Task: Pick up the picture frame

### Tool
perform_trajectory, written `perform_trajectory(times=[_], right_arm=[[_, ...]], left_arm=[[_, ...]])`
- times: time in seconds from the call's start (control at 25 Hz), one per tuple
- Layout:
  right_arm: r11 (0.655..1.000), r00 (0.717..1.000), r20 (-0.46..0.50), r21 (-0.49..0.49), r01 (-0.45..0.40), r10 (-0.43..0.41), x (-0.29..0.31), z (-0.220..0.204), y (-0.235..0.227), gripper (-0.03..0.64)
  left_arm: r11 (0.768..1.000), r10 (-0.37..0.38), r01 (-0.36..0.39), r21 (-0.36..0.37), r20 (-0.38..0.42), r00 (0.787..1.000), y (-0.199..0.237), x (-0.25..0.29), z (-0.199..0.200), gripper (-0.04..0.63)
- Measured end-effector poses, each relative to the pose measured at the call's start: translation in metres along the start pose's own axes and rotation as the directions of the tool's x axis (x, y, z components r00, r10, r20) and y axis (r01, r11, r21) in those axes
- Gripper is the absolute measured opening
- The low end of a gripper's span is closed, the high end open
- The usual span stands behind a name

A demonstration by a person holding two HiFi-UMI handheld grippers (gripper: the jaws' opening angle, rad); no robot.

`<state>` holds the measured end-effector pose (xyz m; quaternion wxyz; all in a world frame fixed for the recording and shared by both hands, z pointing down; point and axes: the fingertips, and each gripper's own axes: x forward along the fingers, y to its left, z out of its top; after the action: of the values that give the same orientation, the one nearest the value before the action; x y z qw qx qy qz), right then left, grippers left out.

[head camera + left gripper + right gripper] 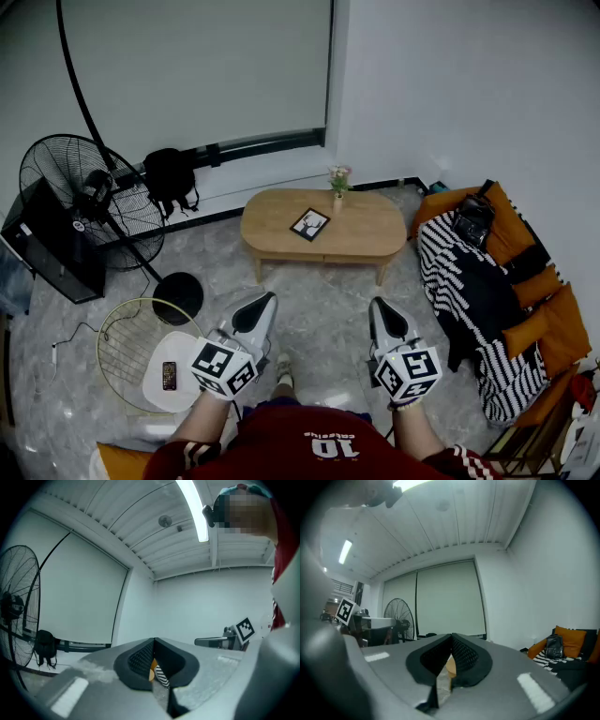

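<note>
Left tool (263, 300) and right tool (382, 307) clenched, empty; picture frame (310, 224) seemingly flat on counter (366, 234); person should approach, open, grip an edge.

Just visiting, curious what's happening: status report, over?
Left gripper, right gripper: shut, empty. Black-rimmed picture frame flat on oval wooden table, untouched. Small flower vase behind it.

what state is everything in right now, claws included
left claw: shut, empty
right claw: shut, empty
picture frame: lying flat on the coffee table, untouched
flower vase: upright at the table's far edge
floor fan: standing upright
phone: lying flat on the white stool
</note>
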<state>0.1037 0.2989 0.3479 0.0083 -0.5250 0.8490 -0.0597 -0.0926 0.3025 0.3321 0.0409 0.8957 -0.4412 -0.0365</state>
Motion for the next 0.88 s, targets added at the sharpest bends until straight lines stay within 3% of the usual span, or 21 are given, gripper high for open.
perform_trajectory(times=[0.24,0.88], right_arm=[[1.0,1.0,0.009,-0.018,0.001,-0.001,-0.006,0.002,0.002,-0.011],[0.998,1.0,-0.005,-0.062,0.017,-0.017,-0.018,0.0,-0.005,-0.011]], left_arm=[[0.999,-0.003,0.003,-0.043,0.009,1.0,-0.004,-0.004,0.0,0.003],[0.999,-0.017,0.017,-0.032,0.001,1.0,-0.023,0.002,0.002,0.003]])
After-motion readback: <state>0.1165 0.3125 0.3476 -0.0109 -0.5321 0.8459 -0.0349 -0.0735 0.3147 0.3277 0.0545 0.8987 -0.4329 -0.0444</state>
